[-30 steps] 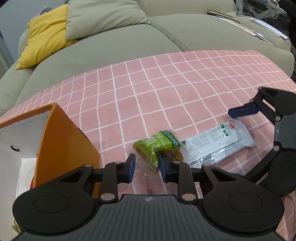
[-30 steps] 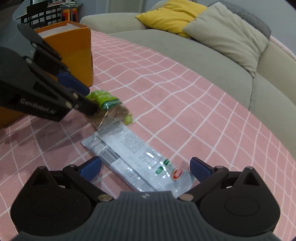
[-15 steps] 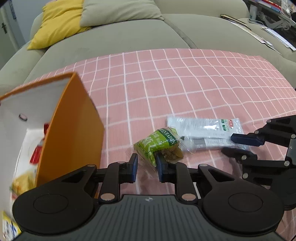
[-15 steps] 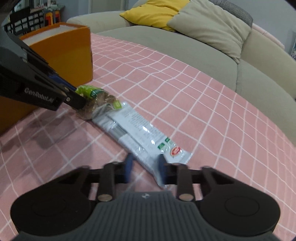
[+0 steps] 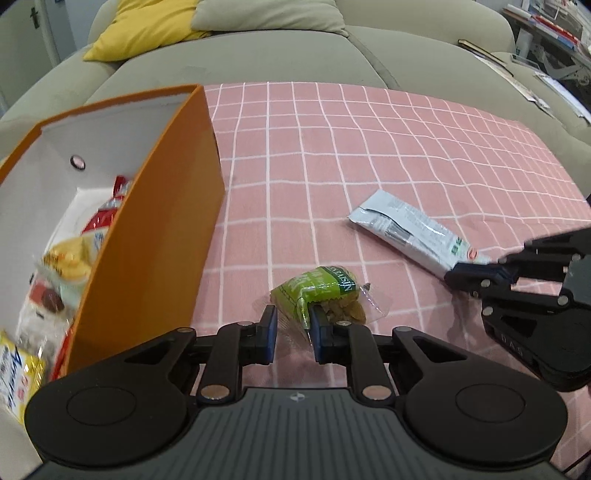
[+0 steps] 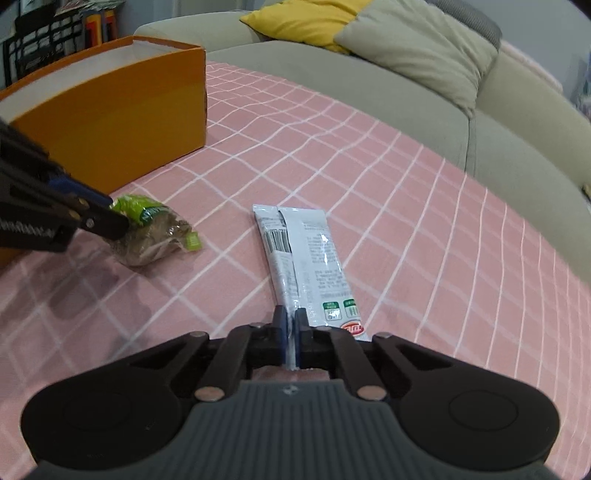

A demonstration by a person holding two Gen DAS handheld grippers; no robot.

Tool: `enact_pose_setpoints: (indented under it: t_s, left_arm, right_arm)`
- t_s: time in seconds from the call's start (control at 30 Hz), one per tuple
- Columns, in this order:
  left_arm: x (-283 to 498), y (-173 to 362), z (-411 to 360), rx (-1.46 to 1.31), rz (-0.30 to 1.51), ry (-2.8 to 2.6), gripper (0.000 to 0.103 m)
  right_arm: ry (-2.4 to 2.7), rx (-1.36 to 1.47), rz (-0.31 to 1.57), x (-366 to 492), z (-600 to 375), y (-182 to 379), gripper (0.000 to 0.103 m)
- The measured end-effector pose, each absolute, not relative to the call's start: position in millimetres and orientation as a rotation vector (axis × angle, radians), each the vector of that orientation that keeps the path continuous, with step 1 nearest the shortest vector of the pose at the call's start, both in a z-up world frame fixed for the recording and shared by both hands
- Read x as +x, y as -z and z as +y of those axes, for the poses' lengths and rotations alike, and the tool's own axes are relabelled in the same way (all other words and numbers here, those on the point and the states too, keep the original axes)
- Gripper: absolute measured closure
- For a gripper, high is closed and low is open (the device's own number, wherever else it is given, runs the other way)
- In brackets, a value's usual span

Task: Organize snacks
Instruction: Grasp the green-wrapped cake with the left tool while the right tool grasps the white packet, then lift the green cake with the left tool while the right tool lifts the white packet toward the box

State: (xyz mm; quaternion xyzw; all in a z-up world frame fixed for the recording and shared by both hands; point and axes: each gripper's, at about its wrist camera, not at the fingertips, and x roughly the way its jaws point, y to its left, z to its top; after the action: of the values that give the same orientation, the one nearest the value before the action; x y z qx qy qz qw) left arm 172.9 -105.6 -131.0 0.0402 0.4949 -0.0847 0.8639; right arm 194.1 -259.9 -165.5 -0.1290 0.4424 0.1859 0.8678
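Olive-grey sofa behind, with yellow cushion. Pink checked cloth covers the surface. Orange box, white inside, at the cloth's left side, holding assorted snack packets. Grey-white wrapper, long, flat on the cloth; right gripper clamped on its near end. Green raisin packet, just beside the box; left gripper pinching its near edge.

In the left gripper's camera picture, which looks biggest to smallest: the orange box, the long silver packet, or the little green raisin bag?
1. orange box, by far.
2. silver packet.
3. green raisin bag, though being nearer the camera enlarges it, so the gap is unsure.
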Motion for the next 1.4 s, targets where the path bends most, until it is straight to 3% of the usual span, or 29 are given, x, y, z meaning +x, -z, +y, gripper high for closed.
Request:
enact_pose_setpoints:
  t_s: [0.5,0.6,0.63,0.7,0.77,0.83,0.97,1.1,1.4]
  left_arm:
    - [106,133,-97,0.003,1.109,0.243,0.081]
    - [99,133,-92,-0.001,1.115,0.278,0.079]
    - [97,132,-89,-0.016,1.116,0.29,0.077]
    - [93,127,-82,-0.07,1.102,0.304,0.067]
    - [91,119,-76,-0.115,1.075,0.297,0.048]
    - [90,113,-74,-0.148,1.05,0.284,0.039]
    - [99,113,-75,-0.21,1.052,0.264,0.038]
    - [106,126,-76,-0.272,1.091,0.252,0.038]
    - [107,152,-70,-0.345,1.155,0.244,0.038]
  right_arm:
    - [-0.163,0.102,1.046,88,-239,160,0.103]
    - [-0.208,0.06,1.018,77,-234,156,0.096]
    - [-0.217,0.049,1.002,75,-234,153,0.088]
    - [-0.219,0.043,0.952,69,-238,145,0.069]
    - [-0.202,0.049,0.905,68,-245,139,0.064]
    - [-0.18,0.064,0.89,71,-251,138,0.06]
    - [-0.146,0.107,0.894,79,-260,143,0.058]
    - [-0.134,0.118,0.882,87,-261,149,0.046]
    - [-0.145,0.106,0.885,97,-258,168,0.044]
